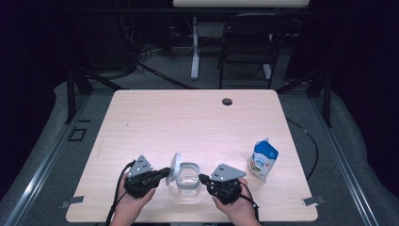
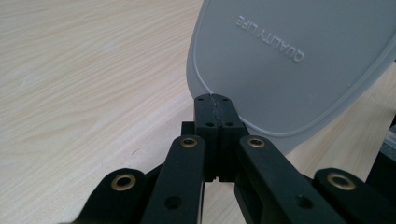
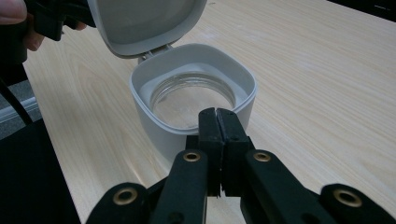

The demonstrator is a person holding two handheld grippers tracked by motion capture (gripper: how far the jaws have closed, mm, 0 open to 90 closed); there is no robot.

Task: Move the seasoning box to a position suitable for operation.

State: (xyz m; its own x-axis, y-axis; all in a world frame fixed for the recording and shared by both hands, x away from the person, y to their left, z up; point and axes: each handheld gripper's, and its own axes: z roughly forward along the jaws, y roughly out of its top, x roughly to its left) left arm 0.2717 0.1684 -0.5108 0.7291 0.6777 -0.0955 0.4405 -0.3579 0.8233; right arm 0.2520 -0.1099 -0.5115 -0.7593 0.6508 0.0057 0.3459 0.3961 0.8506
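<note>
Near the front edge of the bench [image 1: 141, 117]: box [image 1: 189, 179], already opened, nothing inside as yet. Lid [image 1: 175, 167] upright, pinched at its rim by left claw [image 1: 165, 173]. Right claw [image 1: 202, 178] closed empty against the box rim. Pouch [image 1: 263, 159] untouched; filling probably left.

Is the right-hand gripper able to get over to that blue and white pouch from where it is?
Probably yes. The right gripper is shut, at the open container, and the pouch stands on its own side with bare table between them. Its jaws would need to open first.
</note>
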